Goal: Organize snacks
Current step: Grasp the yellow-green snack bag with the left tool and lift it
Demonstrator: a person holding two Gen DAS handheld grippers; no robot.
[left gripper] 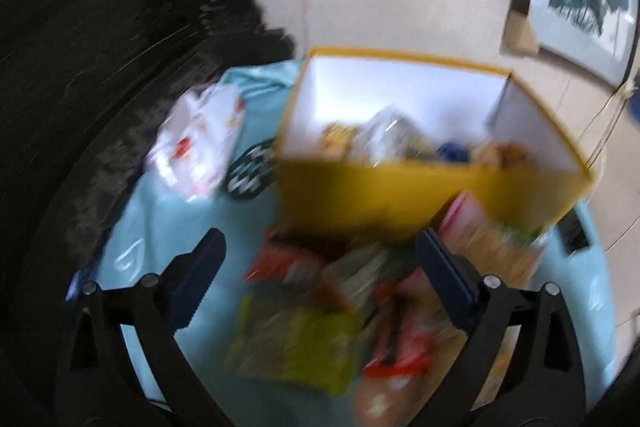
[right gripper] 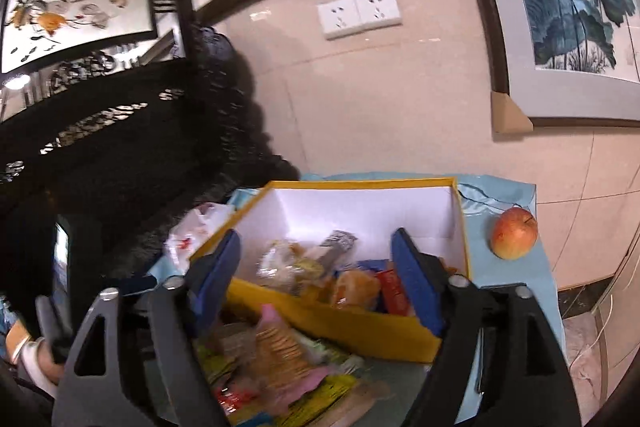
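Observation:
A yellow box [left gripper: 400, 195] with a white inside stands on the light-blue table, with several snack packs in it. In the blurred left wrist view my left gripper [left gripper: 320, 251] is open above a heap of loose snack packs [left gripper: 328, 307] in front of the box; a green pack [left gripper: 296, 343] lies nearest, and nothing is gripped. In the right wrist view my right gripper [right gripper: 316, 247] is open over the near wall of the yellow box [right gripper: 360, 323], with wrapped snacks [right gripper: 340, 275] inside beyond it and a cracker pack [right gripper: 276, 347] below. Its jaws are empty.
A white plastic bag [left gripper: 196, 143] and a dark remote [left gripper: 248, 171] lie left of the box. An apple [right gripper: 514, 233] sits on the blue cloth [right gripper: 520, 267] right of the box. A tiled wall with sockets [right gripper: 358, 11] and framed paintings [right gripper: 568, 7] stands behind; dark carved furniture [right gripper: 120, 147] is at the left.

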